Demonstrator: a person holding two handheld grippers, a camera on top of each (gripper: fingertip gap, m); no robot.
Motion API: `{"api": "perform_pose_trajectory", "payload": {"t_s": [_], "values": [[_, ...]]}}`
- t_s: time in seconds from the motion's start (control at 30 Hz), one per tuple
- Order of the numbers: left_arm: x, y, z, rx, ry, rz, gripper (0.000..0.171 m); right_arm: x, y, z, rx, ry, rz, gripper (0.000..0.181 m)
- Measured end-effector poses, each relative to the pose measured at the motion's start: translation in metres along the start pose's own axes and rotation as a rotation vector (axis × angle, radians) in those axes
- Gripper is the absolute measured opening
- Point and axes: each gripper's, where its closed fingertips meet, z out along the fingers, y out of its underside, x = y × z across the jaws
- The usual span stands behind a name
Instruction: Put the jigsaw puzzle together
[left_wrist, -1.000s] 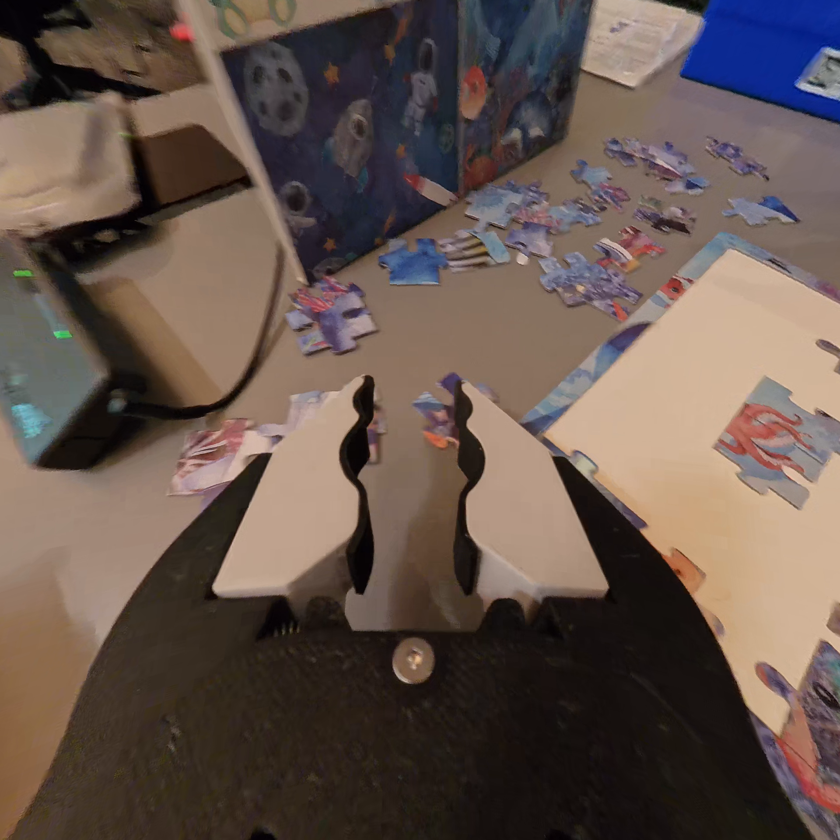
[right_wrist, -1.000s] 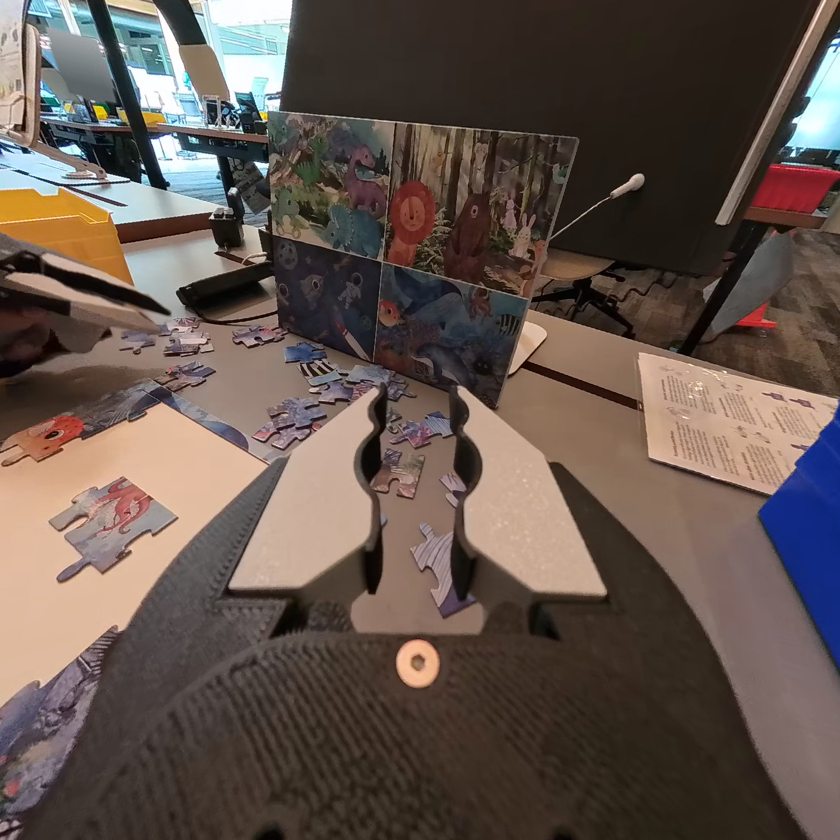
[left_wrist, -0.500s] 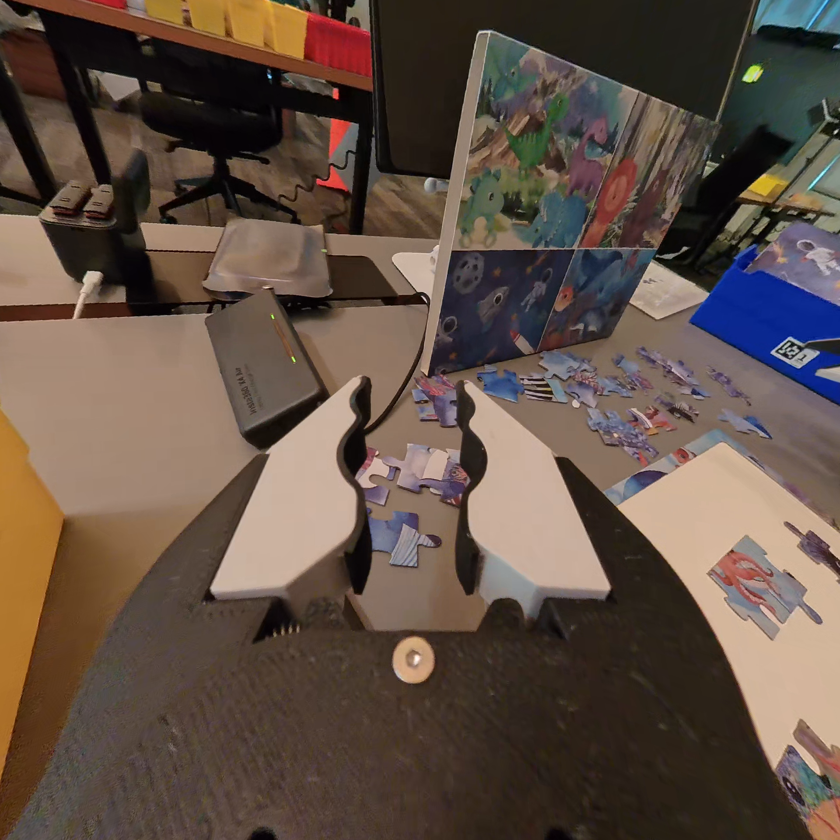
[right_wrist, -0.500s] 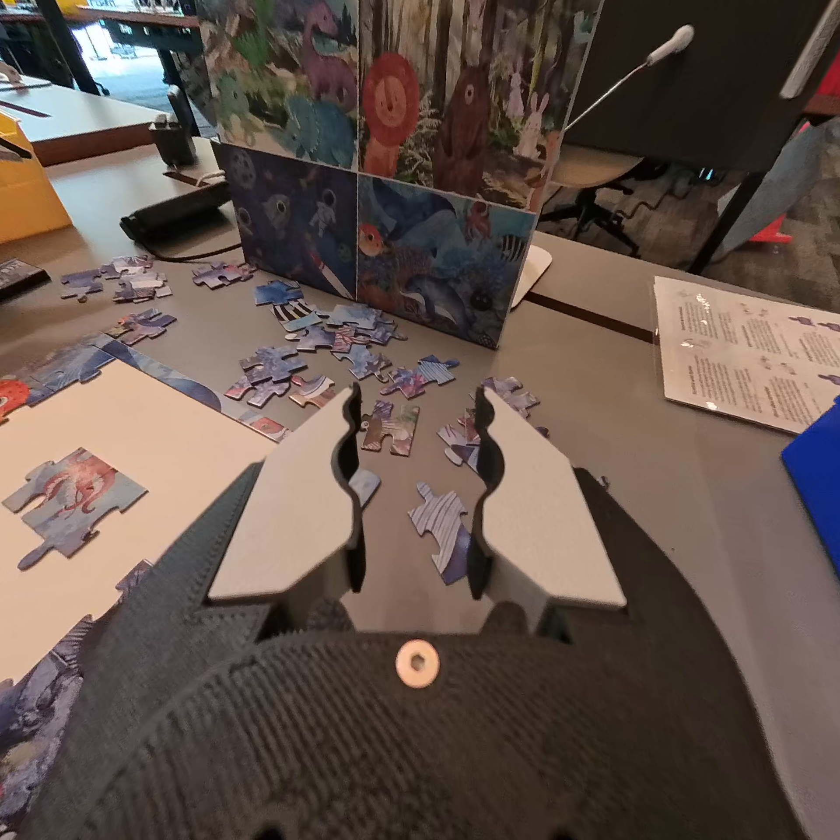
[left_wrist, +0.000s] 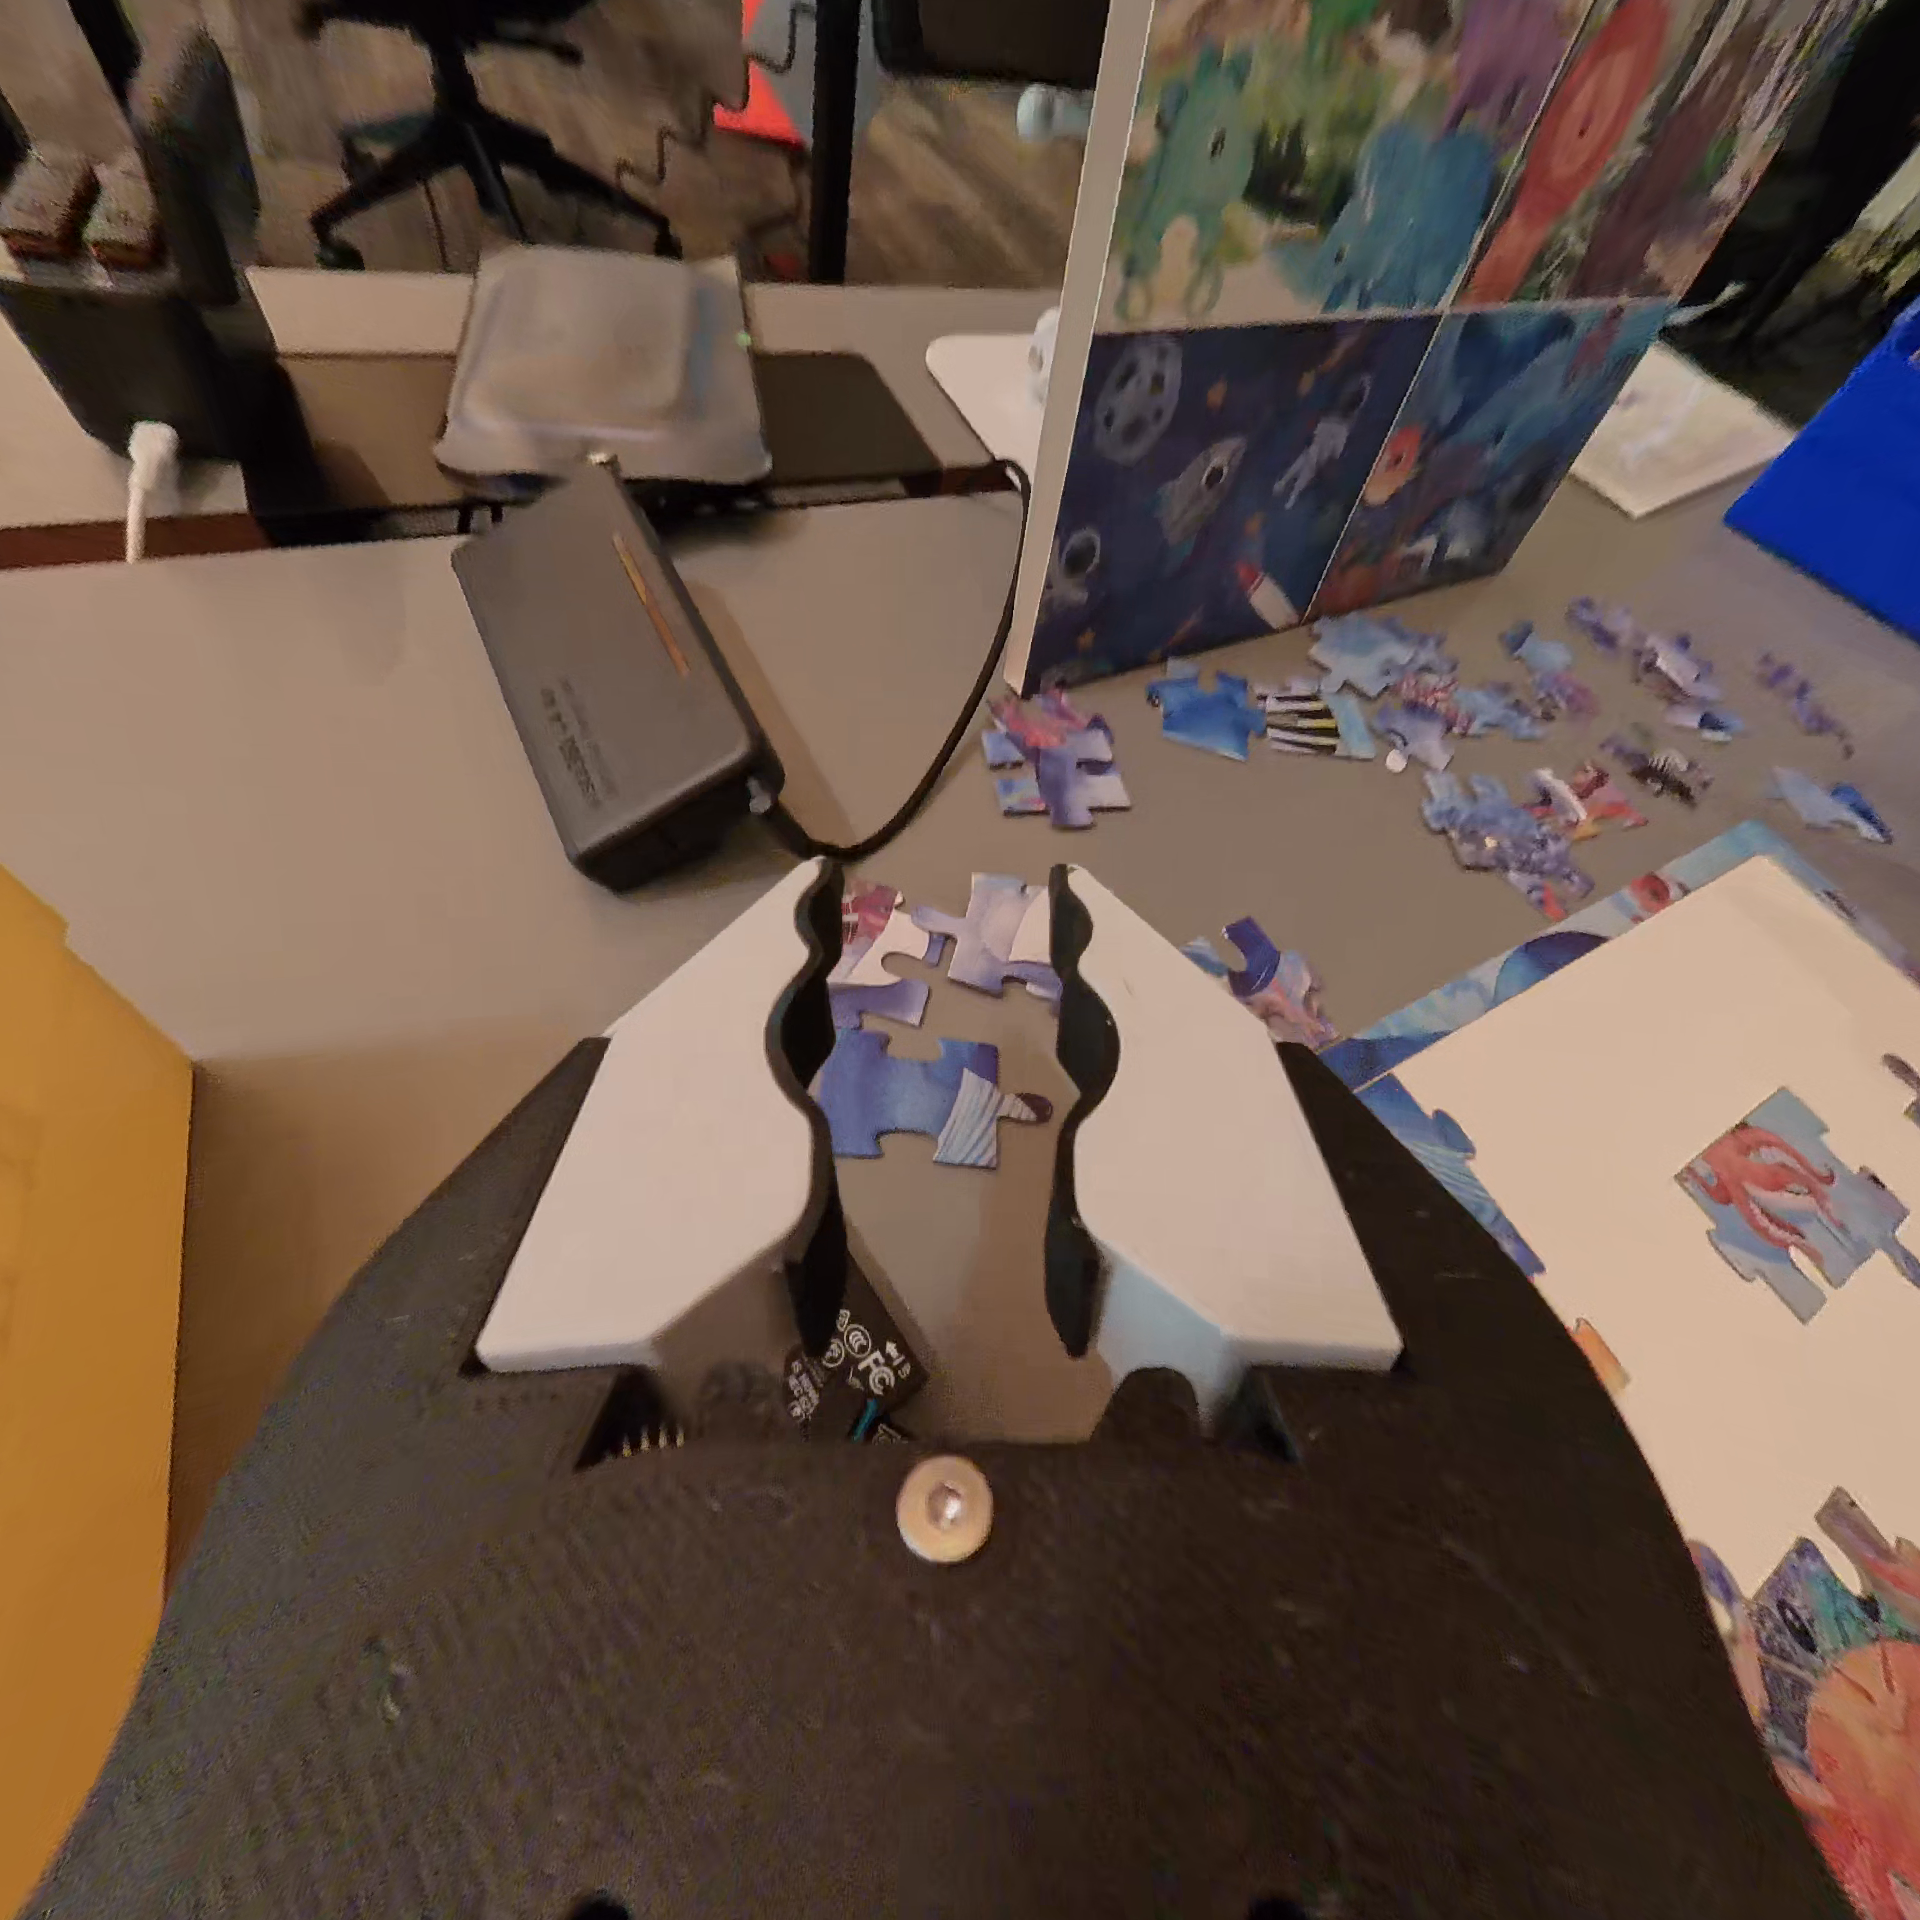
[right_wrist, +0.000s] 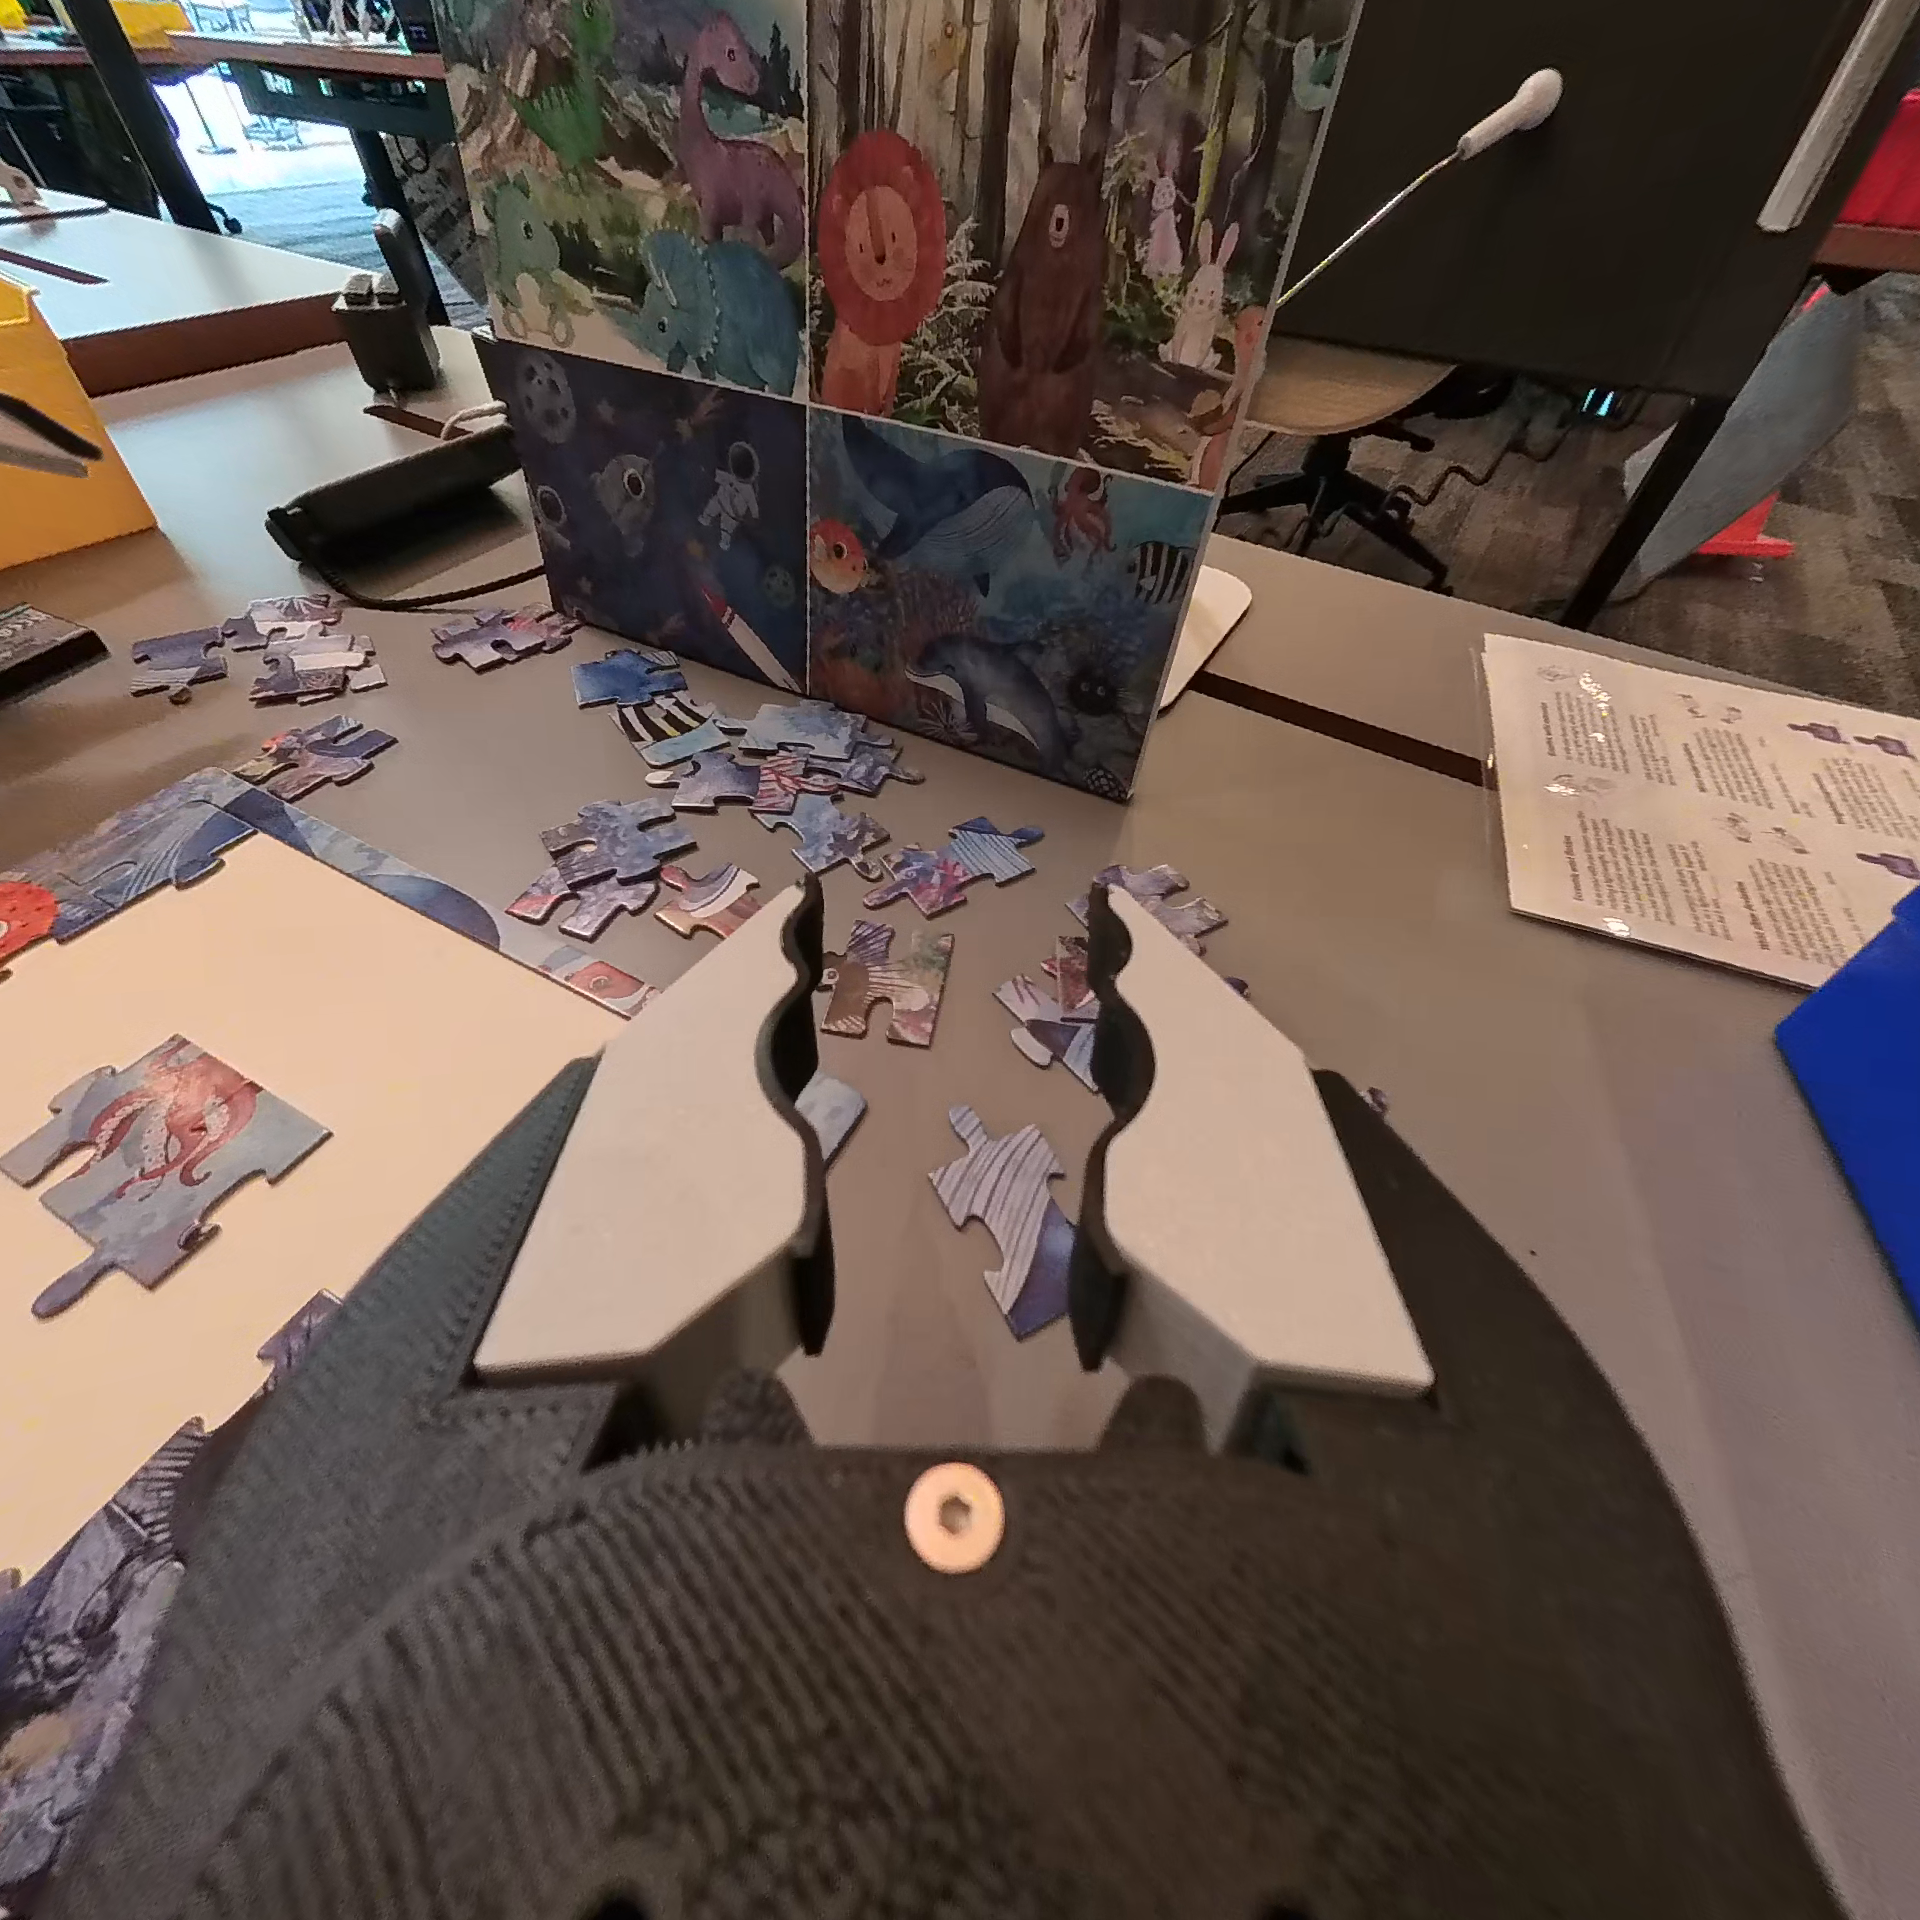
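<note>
Left gripper (left_wrist: 940, 883) above loose pieces (left_wrist: 914, 1101)

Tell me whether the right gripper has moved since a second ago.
Yes. The right gripper has moved forward and lower toward the picture box, which now fills more of the right wrist view; its jaws have also opened wider over the striped piece.

We see pale lettering on the black power brick (left_wrist: 613, 686) at eleven o'clock, white marks on a black sticker (left_wrist: 852, 1371) low between the left gripper (left_wrist: 940, 873) fingers, and fine print on the laminated sheet (right_wrist: 1704, 810) at two o'clock.
</note>
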Motion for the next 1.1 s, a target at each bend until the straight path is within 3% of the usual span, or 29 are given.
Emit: {"api": "perform_pose_trajectory", "payload": {"t_s": [0.17,0.47,0.83,1.1], "values": [[-0.003,0.024,0.007,-0.149,-0.01,-0.02,0.061,0.001,0.0,0.0,0.002,0.003,0.003,0.05],[-0.002,0.048,0.012,-0.28,-0.011,0.067,0.06,0.001,0.0,0.0,0.0,0.001,0.002,0.05],[-0.019,0.076,0.015,-0.44,-0.122,0.165,0.061,0.002,-0.001,-0.001,0.004,0.008,-0.006,0.049],[-0.014,0.079,0.016,-0.448,-0.093,0.16,0.055,0.001,-0.002,-0.002,0.007,0.004,-0.007,0.049]]}}
